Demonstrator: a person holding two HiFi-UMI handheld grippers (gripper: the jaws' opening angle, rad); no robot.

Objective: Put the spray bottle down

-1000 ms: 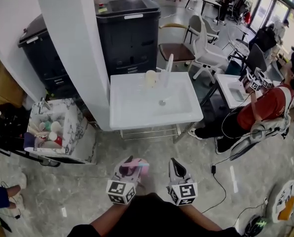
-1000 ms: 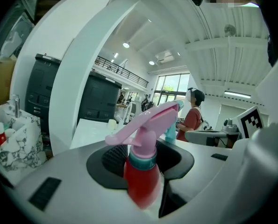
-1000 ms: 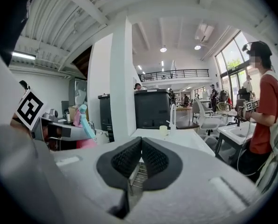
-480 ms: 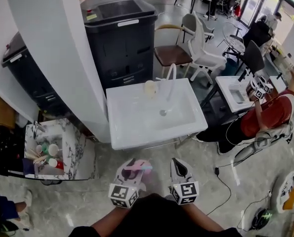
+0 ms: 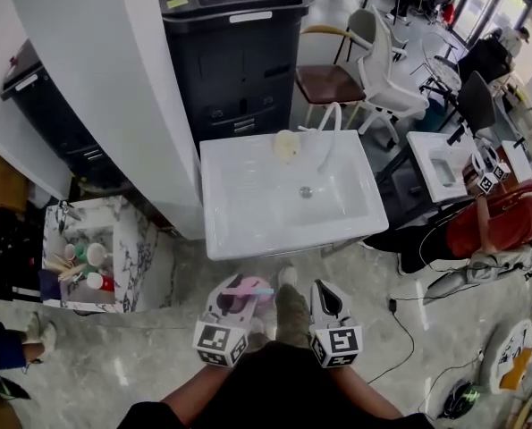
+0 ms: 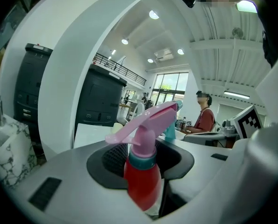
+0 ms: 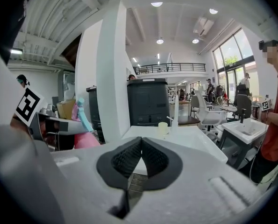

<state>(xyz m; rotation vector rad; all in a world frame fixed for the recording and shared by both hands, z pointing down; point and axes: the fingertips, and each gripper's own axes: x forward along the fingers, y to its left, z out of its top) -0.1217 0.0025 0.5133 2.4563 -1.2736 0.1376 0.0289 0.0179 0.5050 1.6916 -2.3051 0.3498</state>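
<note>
The spray bottle (image 6: 143,176) has a red body, a teal collar and a pink trigger head. It stands upright between the jaws of my left gripper (image 6: 141,158), which is shut on it. In the head view the left gripper (image 5: 239,291) carries the bottle's pink head (image 5: 243,290) low in front of the white sink (image 5: 248,226). My right gripper (image 5: 325,298) is beside it, shut and empty. In the right gripper view its pads (image 7: 129,157) meet at the tip of the right gripper (image 7: 141,143), and the bottle (image 7: 85,136) shows at the left.
A faucet (image 5: 328,137) and a pale cup (image 5: 286,146) stand at the sink's back edge. Behind are a white pillar (image 5: 114,88) and black bins (image 5: 234,43). A marbled cart of cups (image 5: 91,248) is to the left. A chair (image 5: 373,61), a second small sink (image 5: 440,164) and a seated person (image 5: 498,222) are to the right.
Both grippers have moved forward toward the sink, which now lies closer. The grip on the bottle is unchanged. A foot now shows between the grippers.
</note>
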